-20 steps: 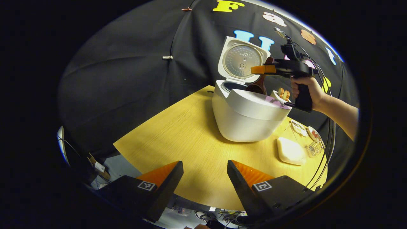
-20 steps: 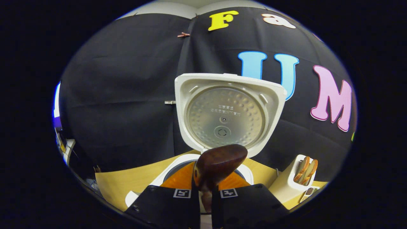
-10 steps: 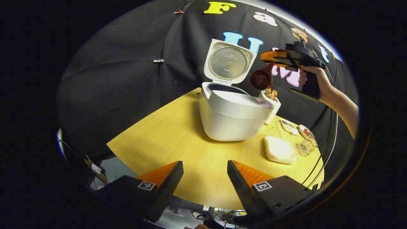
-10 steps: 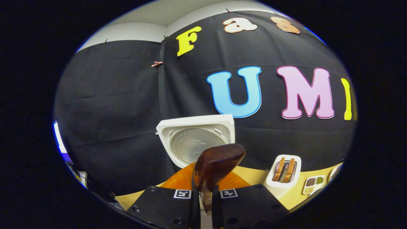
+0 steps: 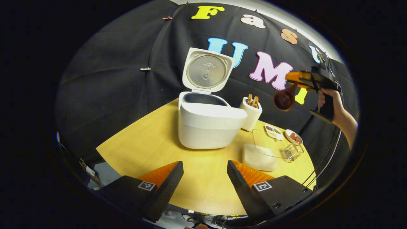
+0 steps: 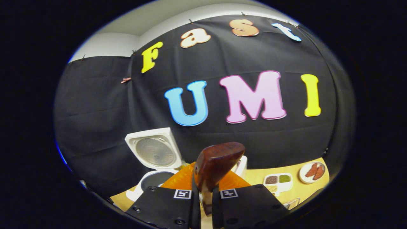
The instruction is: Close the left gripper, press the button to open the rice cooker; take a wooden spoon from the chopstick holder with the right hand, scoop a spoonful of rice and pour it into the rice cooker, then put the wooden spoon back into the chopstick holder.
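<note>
The right gripper (image 6: 206,194), clenched on the wooden spoon (image 6: 217,163), hangs at three o'clock above the chopstick holder (image 5: 251,113), so a skewed descent could knock it toward the open rice cooker (image 5: 206,124) while the left gripper (image 5: 205,173) idles released.

Clutter I see on the yellow table (image 5: 152,149)

White lidded box (image 5: 259,158) nearest me; behind it a wire basket (image 5: 291,152), sectioned tray (image 5: 274,131), and small plate (image 5: 294,137).
</note>
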Demonstrator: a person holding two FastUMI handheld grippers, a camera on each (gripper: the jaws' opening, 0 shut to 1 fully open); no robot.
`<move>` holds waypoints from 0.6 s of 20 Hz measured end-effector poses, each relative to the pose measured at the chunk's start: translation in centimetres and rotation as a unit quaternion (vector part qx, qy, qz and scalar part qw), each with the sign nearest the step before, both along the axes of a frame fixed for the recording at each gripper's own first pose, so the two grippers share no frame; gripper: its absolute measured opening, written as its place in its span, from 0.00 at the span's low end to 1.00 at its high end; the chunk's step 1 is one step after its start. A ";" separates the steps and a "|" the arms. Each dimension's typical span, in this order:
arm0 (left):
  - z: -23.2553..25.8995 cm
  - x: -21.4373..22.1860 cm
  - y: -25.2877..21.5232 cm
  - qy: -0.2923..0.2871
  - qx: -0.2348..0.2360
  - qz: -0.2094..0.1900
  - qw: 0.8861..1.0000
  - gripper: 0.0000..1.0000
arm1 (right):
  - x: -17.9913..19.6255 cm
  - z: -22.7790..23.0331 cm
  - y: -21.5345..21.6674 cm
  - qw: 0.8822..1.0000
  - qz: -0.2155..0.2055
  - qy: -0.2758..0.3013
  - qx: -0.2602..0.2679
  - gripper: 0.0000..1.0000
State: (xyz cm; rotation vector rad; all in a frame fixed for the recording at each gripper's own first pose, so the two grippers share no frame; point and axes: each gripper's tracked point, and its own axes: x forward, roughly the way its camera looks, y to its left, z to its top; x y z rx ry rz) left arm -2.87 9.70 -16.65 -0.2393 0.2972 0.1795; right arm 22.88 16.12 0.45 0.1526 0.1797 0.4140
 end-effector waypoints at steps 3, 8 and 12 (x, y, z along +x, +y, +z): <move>1.7 0.8 -1.8 -0.011 0.016 -0.007 1.000 0.96 | 0.0 -0.9 -7.4 0.999 -0.050 0.010 -0.006 0.18; 3.9 1.9 -4.6 -0.021 0.031 -0.012 0.999 0.95 | -0.2 -4.0 -16.9 0.992 -0.119 0.045 0.008 0.18; 4.8 2.4 -6.1 -0.018 0.041 -0.007 0.999 0.95 | 0.3 -6.3 -21.4 0.983 -0.162 0.071 0.043 0.18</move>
